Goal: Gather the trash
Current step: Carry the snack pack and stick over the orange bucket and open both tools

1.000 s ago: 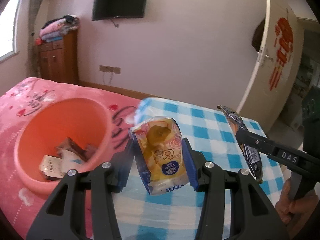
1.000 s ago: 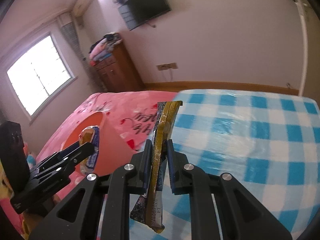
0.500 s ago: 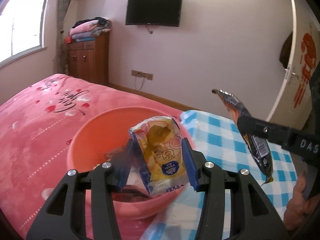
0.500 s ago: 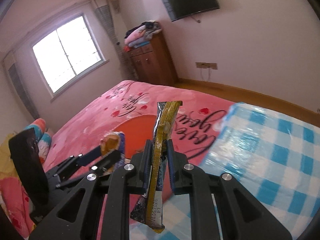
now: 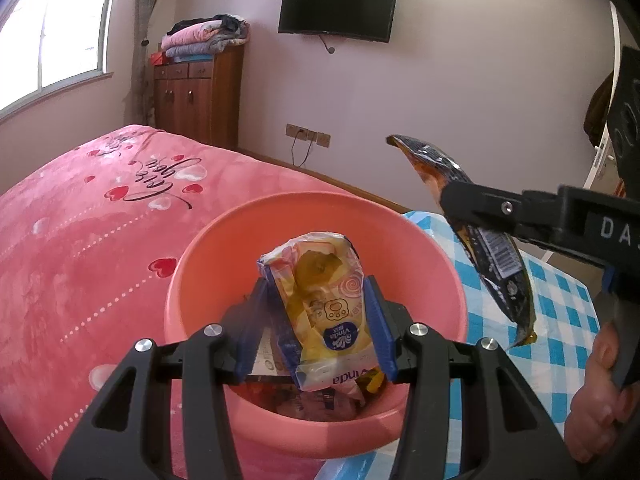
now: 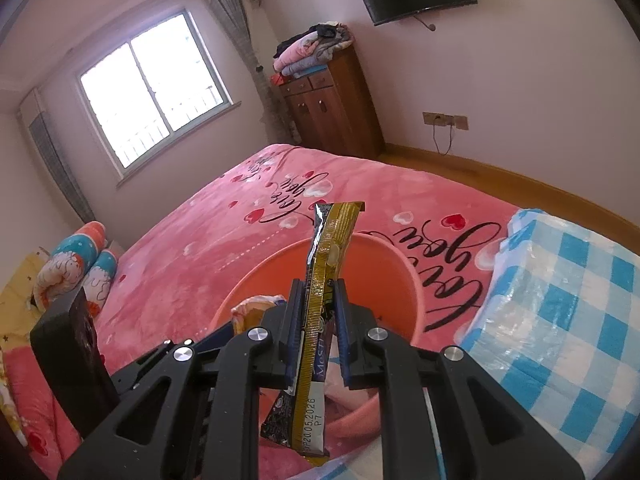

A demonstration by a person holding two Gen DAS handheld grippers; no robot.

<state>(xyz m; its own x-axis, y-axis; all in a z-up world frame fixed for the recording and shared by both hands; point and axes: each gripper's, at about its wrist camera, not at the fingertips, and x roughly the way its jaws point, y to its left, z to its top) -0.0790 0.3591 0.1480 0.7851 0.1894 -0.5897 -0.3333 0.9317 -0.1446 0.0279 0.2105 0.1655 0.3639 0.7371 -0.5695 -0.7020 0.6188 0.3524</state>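
Over the pink basin holding wrappers, left jaws grip a tissue pack, right jaws a sachet.

I see pale walls, a bright window at ten o'clock, a wooden cabinet stacked with folded blankets, a wall-mounted television at twelve.

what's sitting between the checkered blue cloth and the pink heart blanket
The pink basin sits between them, with trash already inside. The left wrist view shows it, blanket to its left, checkered cloth to its right.
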